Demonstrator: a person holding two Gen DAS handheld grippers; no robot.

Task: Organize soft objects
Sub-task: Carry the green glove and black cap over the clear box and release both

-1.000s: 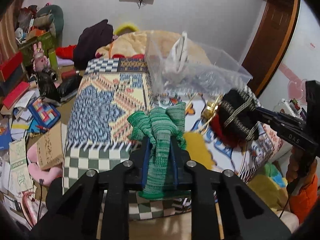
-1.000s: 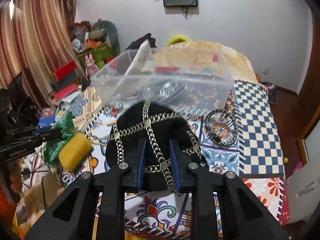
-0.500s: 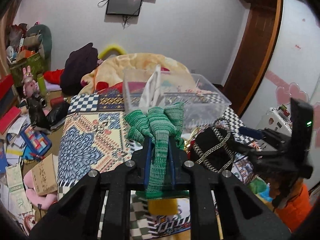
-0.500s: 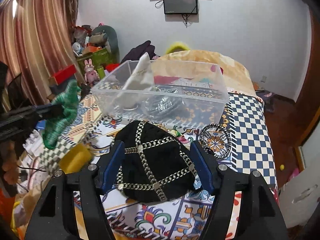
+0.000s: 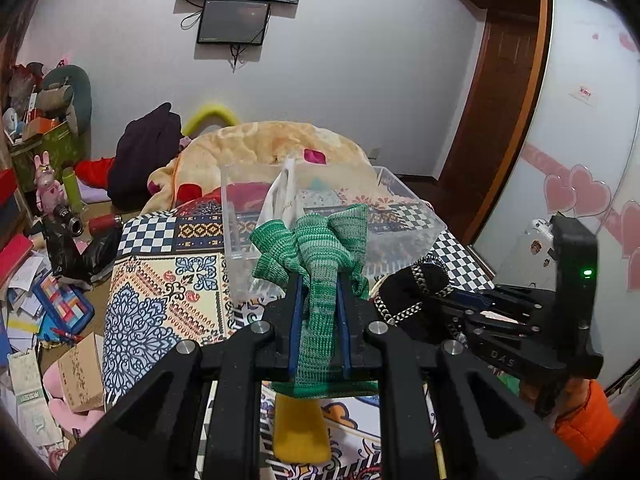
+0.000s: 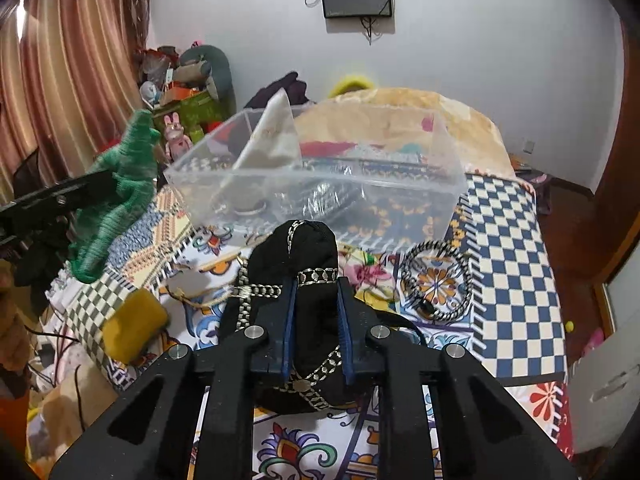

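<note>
Left wrist | left gripper (image 5: pixel 318 312) clamps green knit (image 5: pixel 316 248) | clear bin (image 5: pixel 416 220) rim just ahead

Knit cloth (image 5: pixel 320 256): striped green. Cap (image 6: pixel 296 276): black, gold chain trim. Bin (image 6: pixel 320 184): clear. Sponge (image 6: pixel 134 324): yellow. Bedspread (image 6: pixel 516 264): blue-white checks, floral motifs.

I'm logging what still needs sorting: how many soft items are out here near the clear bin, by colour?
Green knitted cloth, held in the left gripper: 1
Black chain-trimmed fabric pouch, held in the right gripper: 1
Yellow soft block, lying on the patterned bedspread: 1
Total: 3
</note>
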